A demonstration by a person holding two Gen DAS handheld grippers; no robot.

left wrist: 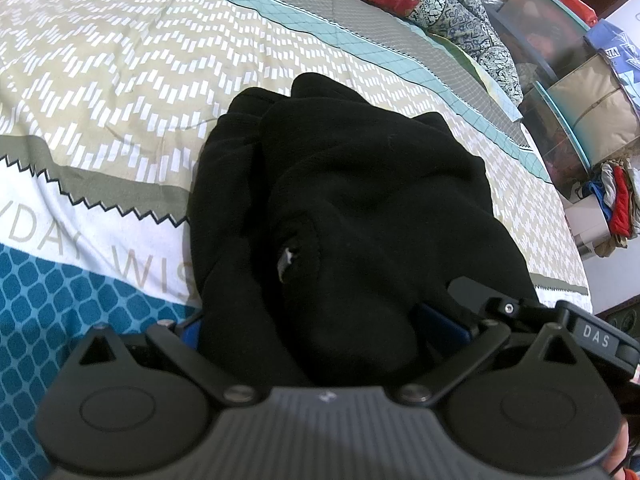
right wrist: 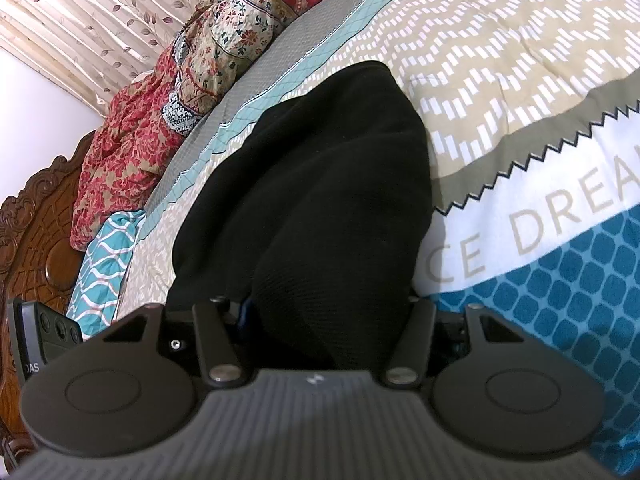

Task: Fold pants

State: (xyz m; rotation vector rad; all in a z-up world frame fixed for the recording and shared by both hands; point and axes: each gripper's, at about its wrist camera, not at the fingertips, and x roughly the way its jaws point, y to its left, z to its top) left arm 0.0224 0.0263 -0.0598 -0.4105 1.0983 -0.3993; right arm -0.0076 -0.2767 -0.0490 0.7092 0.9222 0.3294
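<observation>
In the left wrist view, the left gripper (left wrist: 308, 320) has a thick bunch of the black pants (left wrist: 344, 184) filling the gap between its blue pads; the jaws stand fairly wide and look closed on the cloth. The bundle is so bulky that layers could slide out unevenly if it is lifted, and the fold would then come out skewed. The pants run from the near edge toward the far side of the patterned bedspread (left wrist: 120, 80), lumpy and creased, with a small white fleck near their middle.

In the right wrist view, the right gripper (right wrist: 332, 320) likewise has a fat roll of the pants (right wrist: 320, 184) between its jaws, held about half wide around it. If the two grips pull unequally, the cloth may twist. Here the fabric looks matte, ribbed and doubled over, lying left of the bedspread's printed lettering (right wrist: 560, 220).
</observation>
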